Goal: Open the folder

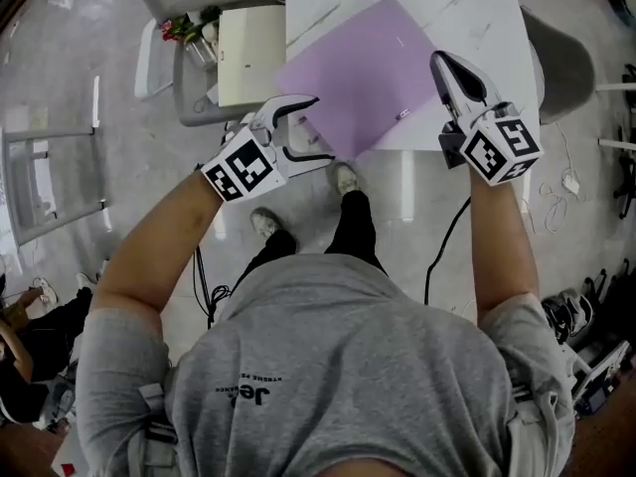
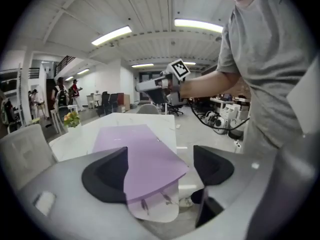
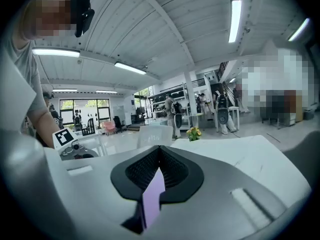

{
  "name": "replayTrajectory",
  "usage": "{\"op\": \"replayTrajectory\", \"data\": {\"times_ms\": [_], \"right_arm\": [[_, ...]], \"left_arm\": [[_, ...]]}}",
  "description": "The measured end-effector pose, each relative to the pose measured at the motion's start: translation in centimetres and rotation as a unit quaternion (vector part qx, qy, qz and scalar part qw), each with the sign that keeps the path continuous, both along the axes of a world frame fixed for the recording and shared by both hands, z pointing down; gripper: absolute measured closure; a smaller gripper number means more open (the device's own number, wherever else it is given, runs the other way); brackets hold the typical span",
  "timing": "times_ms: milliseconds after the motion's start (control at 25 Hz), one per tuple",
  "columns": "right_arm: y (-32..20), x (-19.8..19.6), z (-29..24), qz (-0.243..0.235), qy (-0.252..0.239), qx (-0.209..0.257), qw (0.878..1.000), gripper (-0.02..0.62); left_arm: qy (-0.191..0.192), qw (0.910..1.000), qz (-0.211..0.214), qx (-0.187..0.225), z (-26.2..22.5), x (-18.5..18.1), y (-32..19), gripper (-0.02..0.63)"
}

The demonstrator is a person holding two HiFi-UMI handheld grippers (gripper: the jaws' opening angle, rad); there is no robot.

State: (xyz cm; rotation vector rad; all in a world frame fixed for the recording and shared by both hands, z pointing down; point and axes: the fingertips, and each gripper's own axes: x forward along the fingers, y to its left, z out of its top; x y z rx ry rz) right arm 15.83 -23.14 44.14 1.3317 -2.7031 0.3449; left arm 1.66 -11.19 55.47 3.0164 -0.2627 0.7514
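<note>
A purple folder [image 1: 368,68] lies slantwise on the white table [image 1: 467,8], its near corner hanging over the table's front edge. My right gripper [image 1: 438,62] is shut on the folder's right corner; in the right gripper view a purple strip of the folder [image 3: 152,196] stands clamped between the shut jaws of my right gripper [image 3: 159,171]. My left gripper [image 1: 320,129] is open at the folder's near-left edge. In the left gripper view the folder's purple cover [image 2: 135,149] reaches between the open jaws of my left gripper [image 2: 159,171], untouched by either pad, with a clear sheet showing under its corner.
A grey chair carrying a beige box [image 1: 248,53] stands left of the table, with flowers [image 1: 189,28] beside it. The person's feet [image 1: 343,177] are on the floor below the table edge. Cables [image 1: 442,246] trail on the floor at right. People stand far off [image 2: 62,96].
</note>
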Motion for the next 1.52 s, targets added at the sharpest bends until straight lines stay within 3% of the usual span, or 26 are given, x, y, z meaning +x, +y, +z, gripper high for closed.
{"op": "replayTrajectory", "data": {"times_ms": [200,440,560,640,800,1040,1120,1320,1520], "right_arm": [[0.6,3.3,2.1,0.036,0.001,-0.005,0.999,0.592],[2.9,5.9,3.5,0.069,-0.003,-0.012,0.998,0.592],[3.8,6.9,4.1,0.081,-0.003,-0.017,0.997,0.592],[4.0,7.5,4.2,0.086,-0.003,-0.018,0.996,0.592],[4.0,8.2,4.2,0.092,-0.004,-0.019,0.996,0.592],[3.9,8.4,3.6,0.091,-0.004,-0.015,0.996,0.592],[3.9,8.4,3.5,0.089,-0.004,-0.014,0.996,0.592],[3.9,8.4,3.5,0.086,-0.006,-0.017,0.996,0.592],[3.8,7.9,3.7,0.081,-0.008,-0.022,0.996,0.592]], "left_arm": [[-0.058,0.9933,0.092,0.038,3.8,2.7,2.0,0.167],[-0.148,0.9627,0.191,0.122,9.2,3.9,4.2,0.167],[-0.181,0.9471,0.214,0.156,11.1,4.1,4.2,0.169],[-0.19,0.944,0.215,0.163,11.6,4.4,3.9,0.169],[-0.188,0.9443,0.211,0.17,11.3,4.9,3.2,0.279],[-0.181,0.9454,0.229,0.146,10.8,5.0,3.8,0.326],[-0.17,0.9518,0.228,0.115,10.4,5.1,3.9,0.347],[-0.115,0.9752,0.188,-0.018,8.7,5.2,3.0,0.416],[-0.071,0.9818,0.164,-0.064,7.3,5.2,2.0,0.485]]}}
